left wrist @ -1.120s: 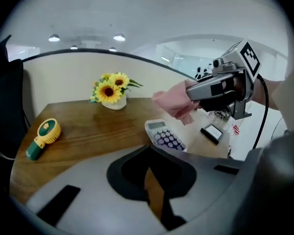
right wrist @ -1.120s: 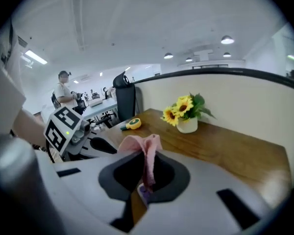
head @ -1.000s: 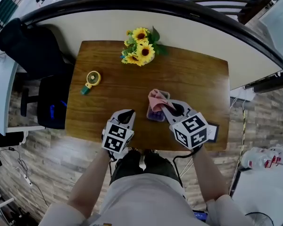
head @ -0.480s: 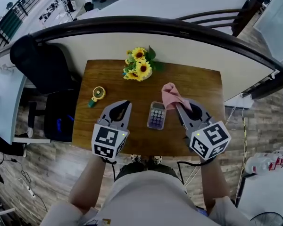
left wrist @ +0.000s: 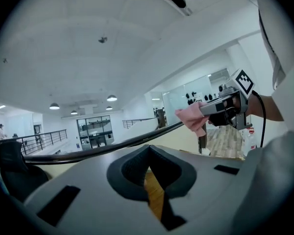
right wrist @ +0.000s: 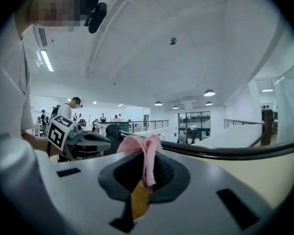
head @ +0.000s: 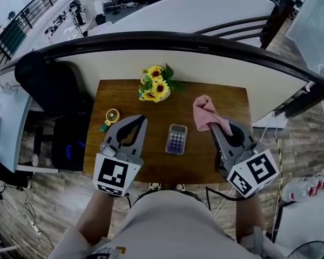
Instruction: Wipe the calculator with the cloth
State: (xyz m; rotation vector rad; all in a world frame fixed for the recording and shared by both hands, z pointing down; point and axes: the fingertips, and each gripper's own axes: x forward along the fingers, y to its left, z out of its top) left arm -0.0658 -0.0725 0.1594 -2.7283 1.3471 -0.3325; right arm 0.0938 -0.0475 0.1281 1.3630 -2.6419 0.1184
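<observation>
The small grey calculator (head: 176, 139) with purple keys lies flat near the middle of the wooden table (head: 151, 169). My right gripper (head: 211, 123) is raised to the right of it, shut on the pink cloth (head: 206, 112), which bunches above the jaw tips and hangs clear of the calculator. In the right gripper view the cloth (right wrist: 144, 153) drapes over the closed jaws of that gripper (right wrist: 146, 156). My left gripper (head: 140, 118) hovers left of the calculator, shut and holding nothing; its jaws (left wrist: 149, 150) point up over the railing. The left gripper view also catches the cloth (left wrist: 191, 117).
A bunch of sunflowers (head: 156, 86) stands at the table's far edge. A small yellow round gadget (head: 112, 116) lies at the left side. A black office chair (head: 46, 82) is beside the table's left end. A dark curved railing (head: 205, 42) runs behind the table.
Both grippers have risen and spread apart. The right one lifted the cloth off the calculator and carried it right, leaving the calculator uncovered. The head view has pulled back.
</observation>
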